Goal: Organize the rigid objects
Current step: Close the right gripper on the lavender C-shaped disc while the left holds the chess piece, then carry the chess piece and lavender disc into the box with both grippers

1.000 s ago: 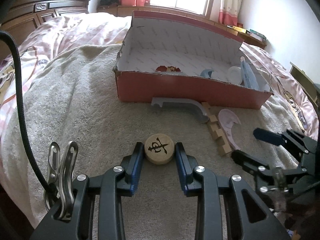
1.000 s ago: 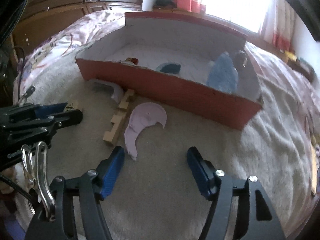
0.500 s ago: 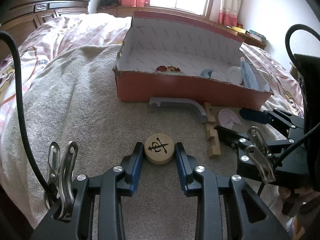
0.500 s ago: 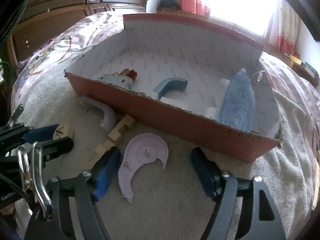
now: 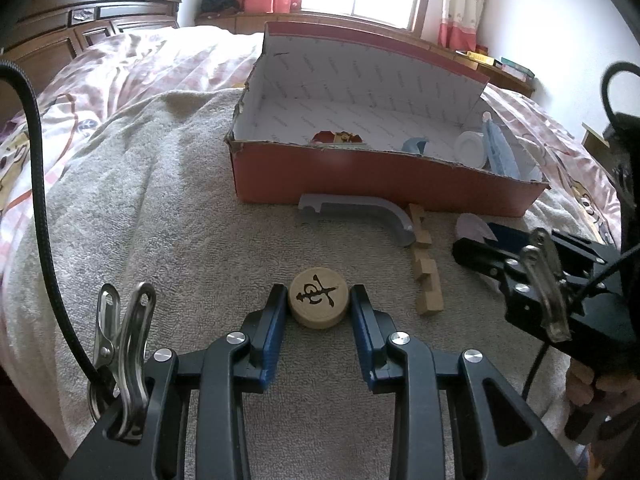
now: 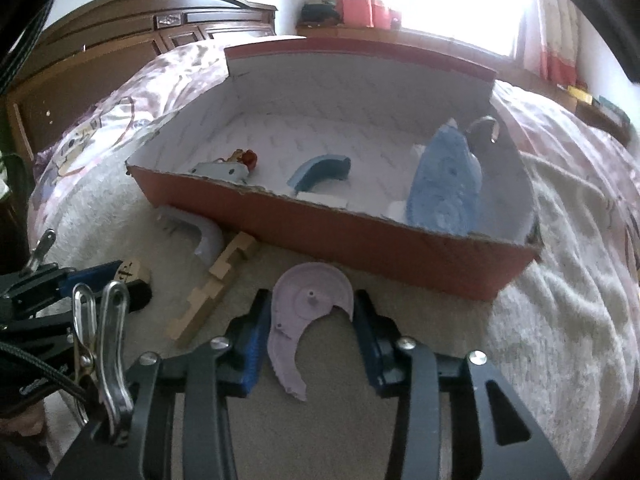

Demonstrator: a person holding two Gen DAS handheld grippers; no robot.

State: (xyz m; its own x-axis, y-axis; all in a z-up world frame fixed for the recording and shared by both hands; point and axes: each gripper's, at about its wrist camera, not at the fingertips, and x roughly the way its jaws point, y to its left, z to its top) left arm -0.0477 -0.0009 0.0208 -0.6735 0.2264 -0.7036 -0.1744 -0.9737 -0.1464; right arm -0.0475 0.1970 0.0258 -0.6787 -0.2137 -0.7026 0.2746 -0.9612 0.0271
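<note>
A round wooden disc (image 5: 319, 304) with a black character lies on the beige towel, and my left gripper (image 5: 319, 294) is shut on it, pads against both sides. A lilac curved plastic piece (image 6: 308, 304) lies flat before the red cardboard box (image 6: 360, 240). My right gripper (image 6: 311, 300) straddles this piece with its jaws closing, and both blue pads meet its edges. In the left wrist view the right gripper (image 5: 476, 238) sits low at the right, covering most of the lilac piece (image 5: 470, 224). The box (image 5: 360, 176) stands open at the top.
A grey curved part (image 5: 360, 206) and a notched wooden bar (image 5: 426, 264) lie on the towel against the box front. Inside the box are a blue iron-shaped piece (image 6: 444, 184), a blue curved piece (image 6: 320, 172) and a small toy (image 6: 224, 168). A wooden headboard (image 6: 120, 40) stands behind.
My right gripper came forward and down over the lilac piece and narrowed its jaws onto it. The left gripper and the disc have not moved.
</note>
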